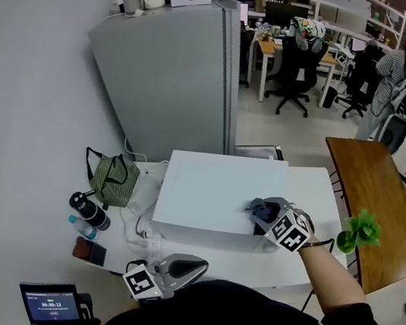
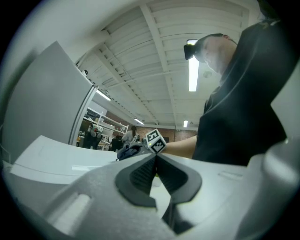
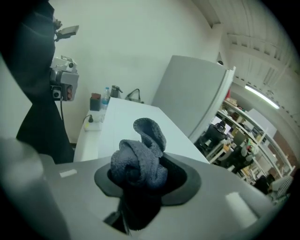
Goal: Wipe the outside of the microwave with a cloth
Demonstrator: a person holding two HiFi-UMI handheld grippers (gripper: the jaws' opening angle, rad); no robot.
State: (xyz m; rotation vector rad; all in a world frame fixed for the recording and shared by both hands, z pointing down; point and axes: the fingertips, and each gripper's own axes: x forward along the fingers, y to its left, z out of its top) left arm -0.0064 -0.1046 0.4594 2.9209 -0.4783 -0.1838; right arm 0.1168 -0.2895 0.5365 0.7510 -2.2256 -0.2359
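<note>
A white table is seen in an open office. The microwave is set mid-tabletop. The left gripper is held at the tabletop's front edge, jaws together, empty. At the microwave's front right top corner, the right gripper is clamped on the grey cloth.

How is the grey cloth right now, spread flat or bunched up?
Bunched up: the cloth is a crumpled wad pinched in the right gripper, at the microwave top's front corner.

A tall grey refrigerator stands behind the white bench; a green cloth bag and a black bottle lie at its left end.
</note>
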